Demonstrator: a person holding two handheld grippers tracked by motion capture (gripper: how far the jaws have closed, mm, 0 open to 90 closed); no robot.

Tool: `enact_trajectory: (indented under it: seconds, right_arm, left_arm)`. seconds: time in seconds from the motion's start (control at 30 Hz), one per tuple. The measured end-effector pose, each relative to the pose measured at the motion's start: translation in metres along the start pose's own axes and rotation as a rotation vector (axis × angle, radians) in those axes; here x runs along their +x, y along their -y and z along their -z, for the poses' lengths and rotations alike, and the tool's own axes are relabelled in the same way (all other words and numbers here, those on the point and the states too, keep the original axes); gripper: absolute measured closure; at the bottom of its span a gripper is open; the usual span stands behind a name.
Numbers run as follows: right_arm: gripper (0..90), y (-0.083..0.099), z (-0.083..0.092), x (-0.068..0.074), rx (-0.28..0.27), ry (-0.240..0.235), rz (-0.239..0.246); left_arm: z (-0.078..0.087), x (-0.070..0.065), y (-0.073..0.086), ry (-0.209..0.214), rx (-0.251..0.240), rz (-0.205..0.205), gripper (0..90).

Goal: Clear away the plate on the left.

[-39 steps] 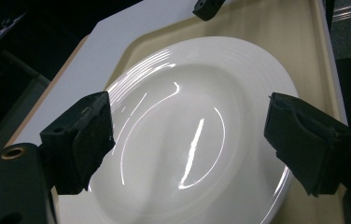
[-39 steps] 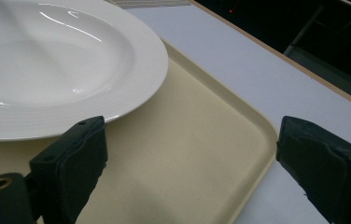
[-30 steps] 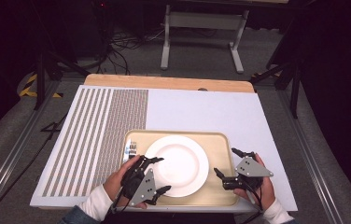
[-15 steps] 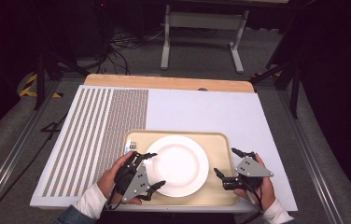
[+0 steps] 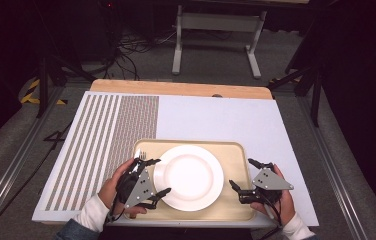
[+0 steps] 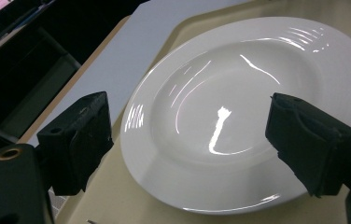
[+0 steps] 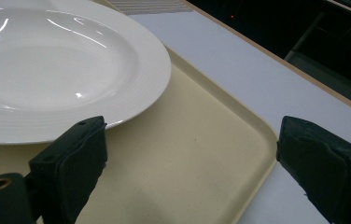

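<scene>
The high view took in the whole tabletop: a white board with a striped panel on its left half, and a beige tray at the near edge. The left tool sat at the tray's left side, its jaws spread wide beside the left rim of the white plate. The right tool rested at the tray's right edge, jaws wide and holding nothing. Fork tines showed just beyond the left tool, at the tray's far-left corner.

The left tool's own view brought the plate close: a glossy white dish with a broad rim and shallow well, lying flat in the tray between the two open jaws. The right tool's view showed the plate's fine ridged rim, bare tray floor between plate and tray lip, and one jaw out past the lip over the white board
</scene>
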State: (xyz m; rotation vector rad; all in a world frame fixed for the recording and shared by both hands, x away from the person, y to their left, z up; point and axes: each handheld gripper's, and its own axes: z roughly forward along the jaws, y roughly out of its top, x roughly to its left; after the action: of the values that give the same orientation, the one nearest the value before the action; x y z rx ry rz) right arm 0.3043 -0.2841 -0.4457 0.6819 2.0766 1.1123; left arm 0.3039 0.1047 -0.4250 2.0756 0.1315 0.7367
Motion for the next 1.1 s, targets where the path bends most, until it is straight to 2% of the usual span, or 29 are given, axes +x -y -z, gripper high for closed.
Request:
enact_trajectory:
  seconds: [0.33,0.57,0.83,0.9,1.1]
  right_arm:
    - [9.7,0.0,0.0,0.0,-0.001,0.001,0.001]
    - [9.7,0.0,0.0,0.0,-0.002,0.003,0.005]
    - [9.7,-0.001,0.001,0.0,-0.009,0.005,0.005]
    - [9.7,-0.001,0.001,-0.001,-0.01,0.005,0.005]
    - [9.7,-0.001,0.002,-0.001,-0.011,0.007,0.006]
  left_arm:
    - [0.004,0.009,0.007,-0.018,0.009,0.026,14.6]
    - [0.007,0.013,0.01,-0.032,0.017,0.029,14.2]
    - [0.014,0.022,0.018,-0.065,0.038,0.046,13.9]
    - [0.019,0.026,0.022,-0.084,0.041,0.062,13.8]
    - [0.025,0.03,0.029,-0.104,0.048,0.079,13.6]
